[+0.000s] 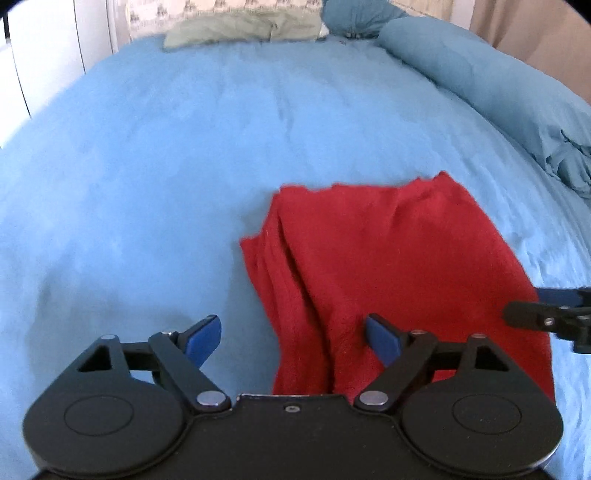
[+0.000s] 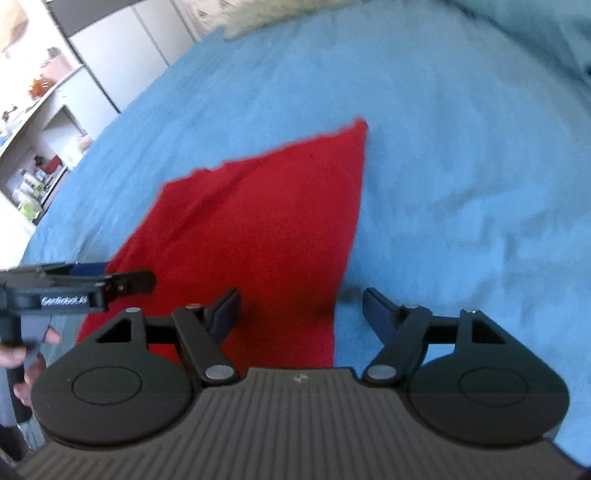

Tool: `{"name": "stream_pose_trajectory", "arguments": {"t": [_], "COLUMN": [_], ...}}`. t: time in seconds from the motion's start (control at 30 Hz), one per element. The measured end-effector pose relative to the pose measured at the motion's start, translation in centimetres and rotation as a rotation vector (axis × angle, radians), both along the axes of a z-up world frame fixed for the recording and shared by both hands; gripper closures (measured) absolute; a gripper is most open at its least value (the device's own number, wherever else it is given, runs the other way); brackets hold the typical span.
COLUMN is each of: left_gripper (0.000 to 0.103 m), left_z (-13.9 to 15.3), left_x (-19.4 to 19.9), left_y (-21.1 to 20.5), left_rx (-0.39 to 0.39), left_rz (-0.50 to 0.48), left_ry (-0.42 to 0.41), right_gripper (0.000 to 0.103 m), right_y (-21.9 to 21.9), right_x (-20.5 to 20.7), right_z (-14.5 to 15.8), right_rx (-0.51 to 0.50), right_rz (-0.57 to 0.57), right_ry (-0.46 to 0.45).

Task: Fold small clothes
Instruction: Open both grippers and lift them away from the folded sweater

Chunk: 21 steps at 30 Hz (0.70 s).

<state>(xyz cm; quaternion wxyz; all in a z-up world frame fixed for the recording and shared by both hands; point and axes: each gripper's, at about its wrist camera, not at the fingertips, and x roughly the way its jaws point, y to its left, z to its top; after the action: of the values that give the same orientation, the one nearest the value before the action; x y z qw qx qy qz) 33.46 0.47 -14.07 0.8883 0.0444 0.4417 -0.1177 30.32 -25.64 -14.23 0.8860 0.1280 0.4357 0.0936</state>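
Observation:
A red cloth [image 1: 388, 258] lies on the blue bed [image 1: 166, 166], with folds bunched along its left side. My left gripper [image 1: 293, 341] is open and empty, just above the cloth's near left edge. In the right wrist view the red cloth [image 2: 266, 229] lies flat, its far corner pointing away. My right gripper [image 2: 301, 312] is open and empty over the cloth's near right edge. The right gripper shows at the right edge of the left wrist view [image 1: 554, 314]. The left gripper shows at the left of the right wrist view [image 2: 74, 288].
Blue pillows [image 1: 480, 85] lie along the bed's right side and a pale green cloth [image 1: 243, 31] at its far end. White cupboards [image 2: 122, 48] and cluttered shelves [image 2: 40, 147] stand left of the bed. A hand [image 2: 29, 354] holds the left gripper.

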Motion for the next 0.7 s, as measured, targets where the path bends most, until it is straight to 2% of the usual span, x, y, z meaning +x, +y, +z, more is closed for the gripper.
{"name": "stream_pose_trajectory", "arguments": {"t": [0.03,0.1,0.23,0.4,0.7], "left_gripper": [0.014,0.01,0.001,0.0,0.0], "left_z": [0.8,2.7,7.3,12.3,16.7], "left_x": [-0.7,-2.3,-5.8,-10.4,-19.1], "left_y": [-0.1,0.0,0.6,0.9,2.5], "left_rx": [0.012,0.009,-0.02,-0.034,-0.078], "left_rz": [-0.004,-0.014,0.001,0.034,0.187], "left_ry": [-0.017,-0.062,-0.157,-0.214,-0.208], "right_gripper": [0.007,0.001,0.0,0.0,0.0], "right_y": [0.1,0.1,0.4,1.6,3.8], "right_x": [-0.6,-1.8,-5.0,-8.9,-17.6], "right_z": [0.7,2.4,5.9,11.0,18.4], "right_rx": [-0.006,-0.024,-0.049,-0.107,-0.235], "right_rz": [0.001,-0.014,-0.009,-0.053,-0.112], "right_ry": [-0.023,-0.059,-0.129,-0.185,-0.238]}}
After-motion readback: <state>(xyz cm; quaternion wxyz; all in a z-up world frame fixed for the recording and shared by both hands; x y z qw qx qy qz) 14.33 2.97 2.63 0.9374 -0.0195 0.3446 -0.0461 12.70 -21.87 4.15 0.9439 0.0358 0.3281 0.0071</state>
